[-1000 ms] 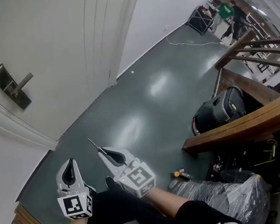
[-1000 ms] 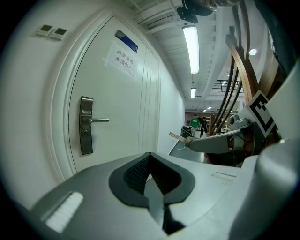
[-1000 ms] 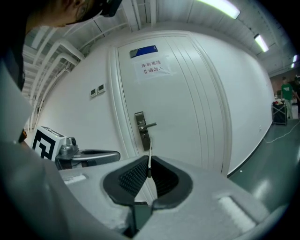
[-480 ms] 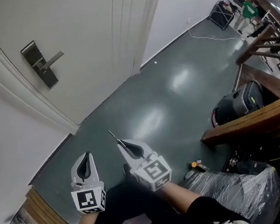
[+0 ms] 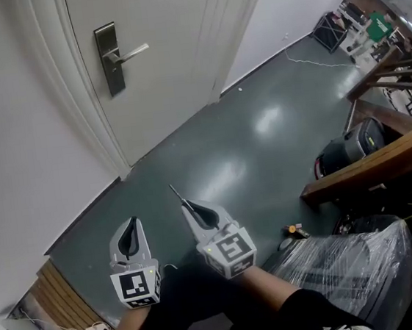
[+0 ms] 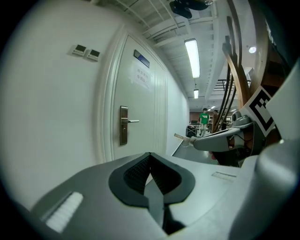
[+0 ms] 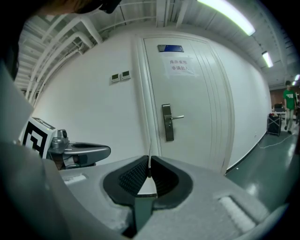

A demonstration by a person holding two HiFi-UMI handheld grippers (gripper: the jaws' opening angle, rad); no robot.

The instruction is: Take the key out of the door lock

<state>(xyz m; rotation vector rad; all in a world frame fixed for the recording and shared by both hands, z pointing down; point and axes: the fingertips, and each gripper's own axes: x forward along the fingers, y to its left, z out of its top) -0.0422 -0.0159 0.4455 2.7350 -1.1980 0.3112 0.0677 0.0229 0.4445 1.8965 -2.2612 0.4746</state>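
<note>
A white door (image 5: 169,31) at the upper left carries a steel lock plate (image 5: 109,58) with a lever handle (image 5: 133,54). Both grippers hang low over the grey floor, well away from the door. My right gripper (image 5: 188,203) is shut on a thin metal key (image 5: 177,193) that sticks out past its tips. In the right gripper view the key (image 7: 149,163) shows as a thin sliver between the pads, with the lock plate (image 7: 167,123) straight ahead. My left gripper (image 5: 130,222) is shut with nothing in it. In the left gripper view the lock plate (image 6: 123,125) lies ahead, with the key (image 6: 180,137) at the right.
A dark wooden rail (image 5: 372,167) runs across the right, with a black bag (image 5: 352,147) behind it and a plastic-wrapped bundle (image 5: 350,262) below. People (image 5: 379,26) stand far down the hall. A white cable (image 5: 313,63) lies by the wall. Wooden slats (image 5: 55,303) sit at the lower left.
The door and its lock plate have slid right in the head view and grown larger. Both grippers have moved along together. The right gripper's hold on the key is the same.
</note>
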